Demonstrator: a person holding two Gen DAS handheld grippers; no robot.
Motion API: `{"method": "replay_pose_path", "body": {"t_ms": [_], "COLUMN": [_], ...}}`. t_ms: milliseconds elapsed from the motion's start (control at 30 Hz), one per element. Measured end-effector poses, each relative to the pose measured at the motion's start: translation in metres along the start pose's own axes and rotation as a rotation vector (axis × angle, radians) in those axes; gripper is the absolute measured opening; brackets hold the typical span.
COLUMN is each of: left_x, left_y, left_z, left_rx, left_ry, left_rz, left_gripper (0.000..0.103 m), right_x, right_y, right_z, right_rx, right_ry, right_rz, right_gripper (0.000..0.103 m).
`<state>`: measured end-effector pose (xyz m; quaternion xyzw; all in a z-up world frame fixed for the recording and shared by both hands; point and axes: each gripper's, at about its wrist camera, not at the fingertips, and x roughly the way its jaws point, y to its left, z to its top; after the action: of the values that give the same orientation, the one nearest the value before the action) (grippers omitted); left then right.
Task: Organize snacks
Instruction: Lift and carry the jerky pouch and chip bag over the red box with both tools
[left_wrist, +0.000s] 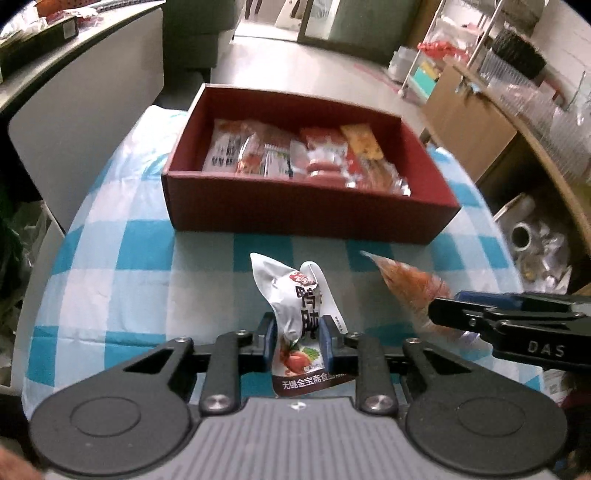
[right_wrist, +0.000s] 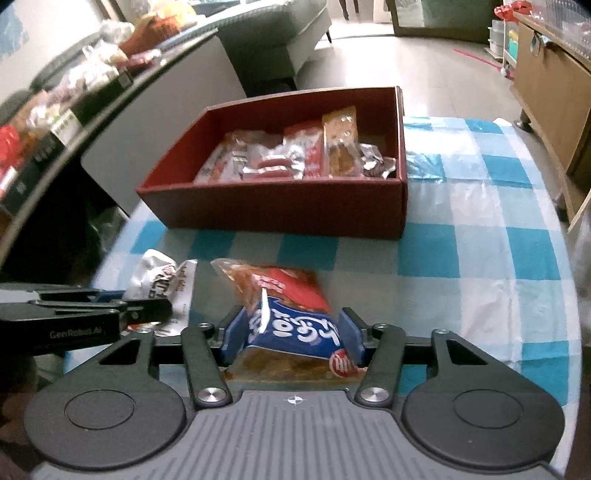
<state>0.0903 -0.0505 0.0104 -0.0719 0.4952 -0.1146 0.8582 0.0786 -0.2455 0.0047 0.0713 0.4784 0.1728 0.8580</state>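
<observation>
A dark red box (left_wrist: 295, 218) holding several snack packets stands at the far side of the table. My left gripper (left_wrist: 297, 332) is shut on a crumpled white snack packet (left_wrist: 291, 291), which stands up between the blue pads. In the right wrist view, my right gripper (right_wrist: 291, 328) presses its pads on both sides of a blue, red and orange snack packet (right_wrist: 288, 284) that buckles between them. The two grippers sit side by side in front of the box (right_wrist: 277, 210). The left gripper (right_wrist: 155, 306) and the white packet (right_wrist: 162, 273) show at the left.
A blue-and-white checked cloth (left_wrist: 129, 258) covers the round table. A counter (right_wrist: 55, 110) stacked with more snacks runs along the left. A wooden cabinet (right_wrist: 546, 81) and a wire shelf (left_wrist: 443, 44) stand to the right, past the table edge.
</observation>
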Motion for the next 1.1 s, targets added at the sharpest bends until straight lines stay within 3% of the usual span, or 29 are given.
{"method": "replay_pose_path", "body": {"t_ms": [200, 300, 367, 400, 433, 500, 567, 633, 700, 800, 867, 933, 1100], "left_x": [0.019, 0.025, 0.028, 0.032, 0.036, 0.047, 0.052, 0.052, 0.049, 0.044, 0.037, 0.027, 0.02], "left_y": [0.006, 0.009, 0.008, 0.007, 0.005, 0.002, 0.0, -0.004, -0.006, -0.007, -0.007, -0.008, -0.011], "left_z": [-0.006, -0.008, -0.007, -0.006, -0.006, -0.008, -0.012, -0.013, -0.013, -0.015, -0.014, -0.01, -0.004], "left_rx": [0.018, 0.01, -0.001, -0.002, 0.004, 0.018, 0.021, 0.051, 0.053, 0.064, 0.051, 0.044, 0.049], "left_ry": [0.059, 0.07, 0.058, 0.058, 0.063, 0.091, 0.082, 0.068, 0.07, 0.071, 0.065, 0.049, 0.021], "left_rz": [0.041, 0.038, 0.029, 0.038, 0.057, 0.109, 0.14, 0.156, 0.132, 0.13, 0.099, 0.055, 0.036], "left_gripper": [0.02, 0.02, 0.035, 0.041, 0.054, 0.058, 0.056, 0.041, 0.028, 0.027, 0.016, 0.012, 0.012], "right_x": [0.024, 0.033, 0.038, 0.041, 0.046, 0.059, 0.066, 0.069, 0.064, 0.057, 0.053, 0.047, 0.03], "right_y": [0.002, 0.005, 0.004, 0.005, 0.007, 0.012, 0.02, 0.026, 0.024, 0.017, 0.015, 0.014, 0.009], "right_z": [-0.005, -0.006, -0.002, 0.0, 0.001, -0.002, -0.008, -0.012, -0.012, -0.011, -0.01, -0.009, -0.001], "right_rx": [-0.035, -0.062, -0.048, -0.047, -0.062, -0.095, -0.158, -0.207, -0.194, -0.161, -0.134, -0.116, -0.054], "right_ry": [0.088, 0.115, 0.117, 0.116, 0.128, 0.16, 0.161, 0.153, 0.147, 0.151, 0.151, 0.136, 0.086], "right_rz": [-0.041, -0.091, -0.093, -0.101, -0.107, -0.14, -0.192, -0.221, -0.226, -0.185, -0.149, -0.113, -0.048], "right_gripper": [0.051, 0.06, 0.083, 0.086, 0.084, 0.084, 0.084, 0.082, 0.07, 0.063, 0.061, 0.061, 0.061]}}
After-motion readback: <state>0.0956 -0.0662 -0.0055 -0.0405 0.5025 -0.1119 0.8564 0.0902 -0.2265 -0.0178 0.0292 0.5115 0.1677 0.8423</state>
